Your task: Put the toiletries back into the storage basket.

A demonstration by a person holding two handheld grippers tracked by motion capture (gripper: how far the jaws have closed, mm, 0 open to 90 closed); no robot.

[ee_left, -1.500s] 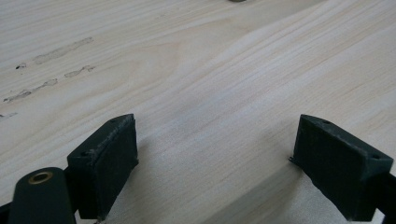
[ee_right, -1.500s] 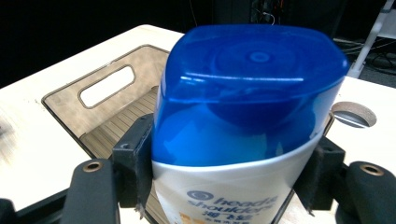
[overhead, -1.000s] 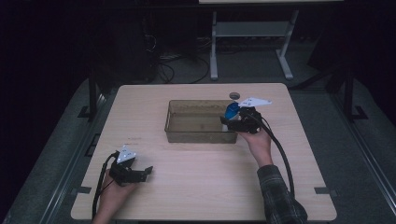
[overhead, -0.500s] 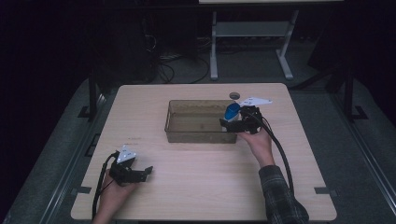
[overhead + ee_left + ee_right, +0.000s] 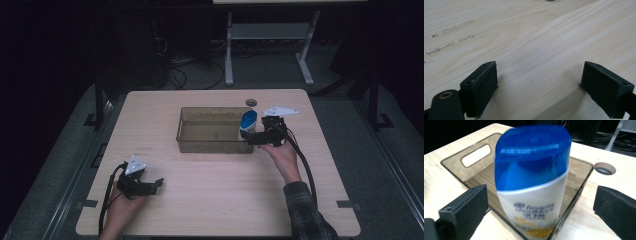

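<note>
A white shampoo bottle (image 5: 248, 124) with a blue cap stands cap up in the right end of a brown see-through bin (image 5: 200, 145). In the right gripper view the bottle (image 5: 531, 182) is blurred and leans slightly. It sits between the jaws with a gap on each side. My right gripper (image 5: 252, 138) reaches in from the bin's right side. Its jaws have just been opening and are open around the bottle without touching it. My left gripper (image 5: 157, 184) rests open on the bare tabletop near the front left, with nothing between its fingers (image 5: 480, 86).
The bin (image 5: 454, 157) has a handle cutout in its far wall. A round cable hole (image 5: 251, 102) lies in the table just behind the bin. Beyond the table, a white stand (image 5: 270, 35) and loose cables sit on the dark floor.
The right gripper's jaws have spread away from the bottle, which has settled slightly lower in the bin. The left hand has not moved.
</note>
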